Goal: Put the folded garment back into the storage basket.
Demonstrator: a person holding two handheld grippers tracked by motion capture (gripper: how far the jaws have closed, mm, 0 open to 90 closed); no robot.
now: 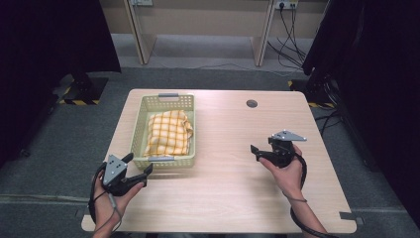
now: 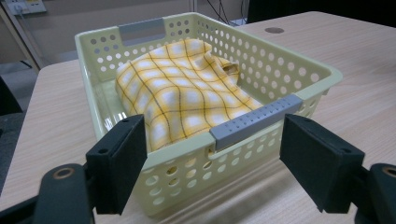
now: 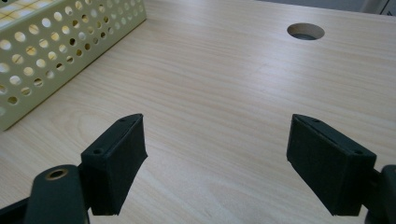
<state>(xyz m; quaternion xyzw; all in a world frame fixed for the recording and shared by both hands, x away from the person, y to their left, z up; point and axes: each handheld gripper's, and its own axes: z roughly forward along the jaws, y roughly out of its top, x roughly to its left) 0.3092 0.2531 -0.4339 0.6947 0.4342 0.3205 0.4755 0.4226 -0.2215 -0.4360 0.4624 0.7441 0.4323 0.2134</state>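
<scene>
- The surface (image 1: 223, 148) is a pale wood top with a round cable hole (image 1: 251, 103) near its far edge; most of its right half lies bare.
- A pale green perforated basket (image 1: 139, 130) stands on the left half, with a grey handle strip (image 2: 254, 122) on its near rim.
- A yellow checked cloth (image 1: 168, 133) lies folded inside the basket, bulging a little above the rim at its near end.
- The left claw (image 1: 139, 166) sits just before the basket's near wall, jaws spread wide and holding nothing; in the left gripper view they frame the near rim.
- The right claw (image 1: 255, 152) hovers over bare wood, well apart from the basket, jaws wide and empty too.
- The step in hand looks like reaching for the cloth. To do it well, lift the left claw over the rim, come down on the raised fold nearest it, and pinch cloth alone, not the plastic wall.
</scene>
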